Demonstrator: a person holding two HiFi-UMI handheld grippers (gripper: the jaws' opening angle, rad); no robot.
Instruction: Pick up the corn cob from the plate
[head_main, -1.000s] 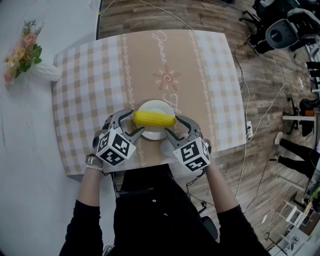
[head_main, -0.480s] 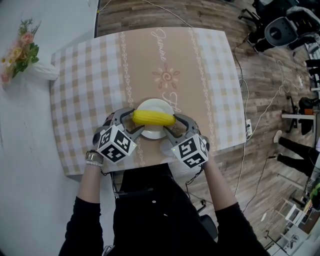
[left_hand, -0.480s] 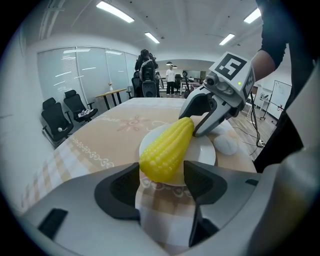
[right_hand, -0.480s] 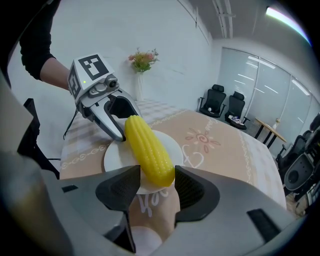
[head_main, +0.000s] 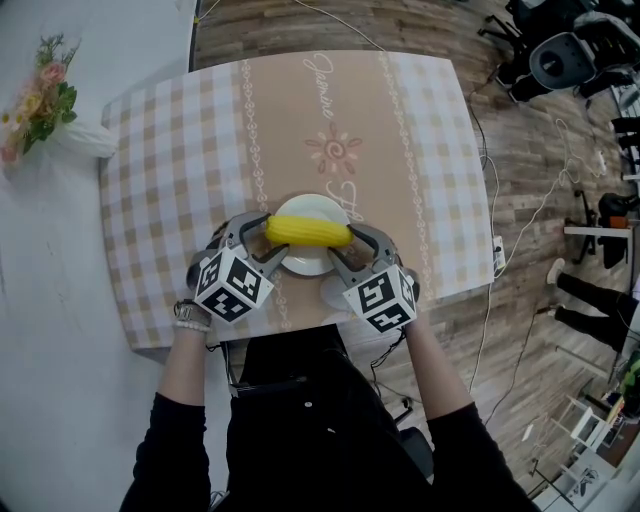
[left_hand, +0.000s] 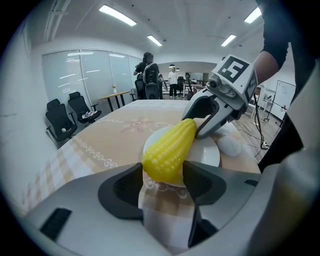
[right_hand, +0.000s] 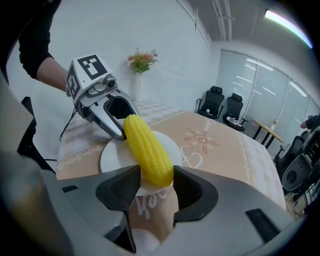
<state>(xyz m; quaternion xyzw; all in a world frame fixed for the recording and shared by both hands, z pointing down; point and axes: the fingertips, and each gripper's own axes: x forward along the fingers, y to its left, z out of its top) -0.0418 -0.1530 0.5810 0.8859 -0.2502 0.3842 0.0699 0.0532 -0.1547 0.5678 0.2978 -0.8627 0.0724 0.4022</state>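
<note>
A yellow corn cob (head_main: 308, 232) lies crosswise over the small white plate (head_main: 310, 264) near the table's front edge. My left gripper (head_main: 272, 236) is shut on the cob's left end, and my right gripper (head_main: 345, 245) is shut on its right end. In the left gripper view the cob (left_hand: 170, 150) sits between the dark pads, with the plate (left_hand: 210, 155) behind it and the right gripper (left_hand: 212, 117) at its far tip. The right gripper view shows the cob (right_hand: 147, 147) pinched the same way over the plate (right_hand: 112, 157), the left gripper (right_hand: 115, 120) beyond.
A beige checked tablecloth (head_main: 190, 150) covers the table. A pale rounded object (head_main: 335, 295) lies just right of the plate by the front edge. A vase of flowers (head_main: 60, 120) stands off the table's left side. Cables and chairs (head_main: 560, 60) sit on the wooden floor at right.
Both grippers stay closed on the cob's ends. The right gripper's marker cube has edged a little to the left; the cob has barely moved over the plate.
</note>
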